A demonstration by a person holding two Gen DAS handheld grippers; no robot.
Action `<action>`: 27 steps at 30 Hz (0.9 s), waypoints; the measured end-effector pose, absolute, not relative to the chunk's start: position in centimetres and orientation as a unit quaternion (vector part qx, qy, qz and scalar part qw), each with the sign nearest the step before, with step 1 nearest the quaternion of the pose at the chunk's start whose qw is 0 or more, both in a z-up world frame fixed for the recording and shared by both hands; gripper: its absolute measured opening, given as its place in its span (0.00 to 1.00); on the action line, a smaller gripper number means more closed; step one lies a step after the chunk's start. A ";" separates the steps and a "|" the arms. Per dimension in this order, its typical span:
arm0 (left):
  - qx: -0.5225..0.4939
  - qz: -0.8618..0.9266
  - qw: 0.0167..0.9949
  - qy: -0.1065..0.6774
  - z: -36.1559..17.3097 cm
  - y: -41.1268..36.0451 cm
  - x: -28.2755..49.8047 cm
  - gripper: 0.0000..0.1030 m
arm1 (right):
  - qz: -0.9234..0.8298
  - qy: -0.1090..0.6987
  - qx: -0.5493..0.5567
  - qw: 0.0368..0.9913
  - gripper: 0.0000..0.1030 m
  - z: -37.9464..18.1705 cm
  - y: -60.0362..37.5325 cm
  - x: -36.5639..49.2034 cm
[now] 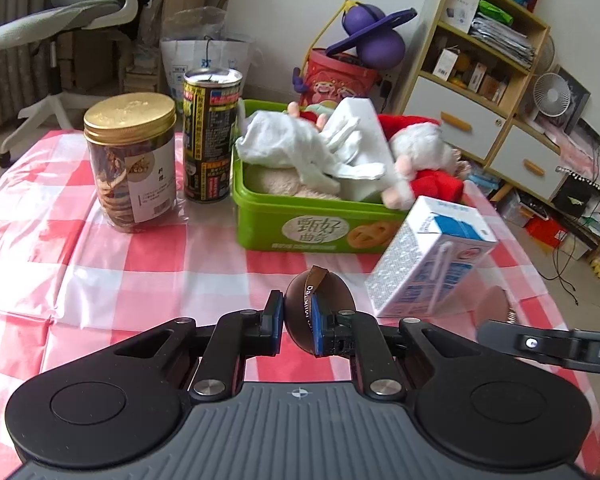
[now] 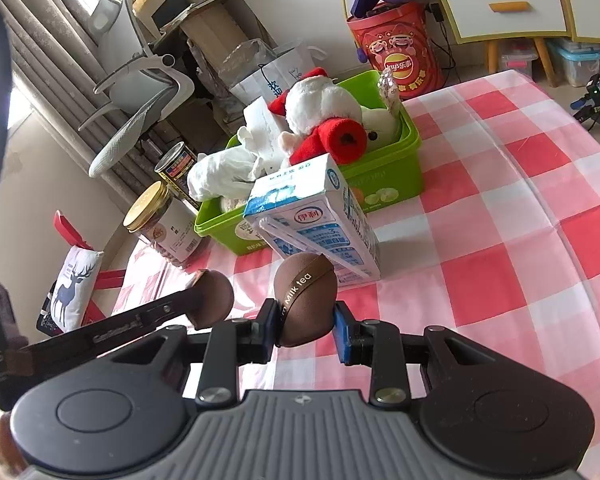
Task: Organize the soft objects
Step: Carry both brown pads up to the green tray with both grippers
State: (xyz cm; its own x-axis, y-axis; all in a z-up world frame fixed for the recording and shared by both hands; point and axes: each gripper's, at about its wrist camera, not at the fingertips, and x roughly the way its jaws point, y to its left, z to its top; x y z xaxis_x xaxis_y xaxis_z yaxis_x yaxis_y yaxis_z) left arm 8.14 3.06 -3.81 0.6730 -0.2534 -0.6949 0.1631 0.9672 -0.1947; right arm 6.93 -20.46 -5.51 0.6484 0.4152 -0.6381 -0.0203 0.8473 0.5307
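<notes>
My left fingers [image 1: 298, 322] pinch a brown ball's ribbon [image 1: 314, 280] nearly closed. Right fingers [image 2: 305, 326] clamp another brown ball [image 2: 306, 300], long axis upright, tilted right.

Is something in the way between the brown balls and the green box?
Yes. The milk carton stands tilted against the green box, right between it and the brown ball in the right gripper.

The left gripper [image 1: 298, 320] and the right gripper [image 2: 306, 330] look alike: black linked arms with silver screw heads, blue pads on the jaws, two round black discs, and a ribbed grey body bearing a small cross-shaped mark, possibly a logo.
</notes>
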 end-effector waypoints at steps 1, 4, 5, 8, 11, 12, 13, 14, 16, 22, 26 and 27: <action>-0.058 -0.115 0.913 0.387 -3.6 3.0 8.0 0.12 | 0.125 0.400 0.248 0.873 0.08 -5.5 -20.5 7.0; -0.052 -0.117 0.916 0.380 -3.1 2.9 7.4 0.12 | 0.125 0.398 0.250 0.874 0.08 -5.4 -20.5 6.9; -0.051 -0.118 0.917 0.377 -3.0 2.9 7.3 0.12 | 0.126 0.397 0.249 0.874 0.08 -5.3 -20.5 6.8; -0.062 -0.119 0.918 0.374 -2.6 3.2 7.0 0.12 | 0.129 0.393 0.253 0.875 0.08 -5.1 -20.6 6.7; -0.069 -0.119 0.919 0.368 -2.1 3.3 6.9 0.12 | 0.131 0.390 0.257 0.875 0.08 -4.9 -20.7 6.8; -0.068 -0.119 0.921 0.365 -2.0 3.3 6.8 0.12 | 0.131 0.388 0.257 0.875 0.08 -4.8 -20.7 6.7; -0.066 -0.117 0.923 0.360 -1.8 3.3 6.8 0.12 | 0.131 0.387 0.256 0.876 0.08 -4.8 -20.7 6.8; -0.065 -0.116 0.925 0.355 -1.6 3.3 6.8 0.12 | 0.130 0.385 0.255 0.877 0.08 -4.6 -20.7 6.8; -0.069 -0.115 0.928 0.348 -1.3 3.4 6.8 0.12 | 0.130 0.377 0.256 0.881 0.08 -4.3 -20.8 6.8; -0.083 -0.112 0.935 0.328 -0.2 3.5 6.8 0.12 | 0.136 0.343 0.266 0.891 0.08 -2.9 -21.2 6.9; -0.091 -0.113 0.935 0.322 0.2 3.4 7.0 0.12 | 0.138 0.320 0.263 0.900 0.08 -1.8 -21.2 6.9; -0.093 -0.111 0.935 0.322 0.2 3.4 7.1 0.12 | 0.139 0.314 0.260 0.902 0.08 -1.6 -21.1 7.0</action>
State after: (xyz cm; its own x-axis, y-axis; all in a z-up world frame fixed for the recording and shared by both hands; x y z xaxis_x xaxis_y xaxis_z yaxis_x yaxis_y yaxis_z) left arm 7.11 3.39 0.24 0.7676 -0.2679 -0.5822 0.1479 0.9580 -0.2458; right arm 6.96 -21.12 -1.60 0.7638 0.4141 -0.4951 -0.0869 0.8260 0.5569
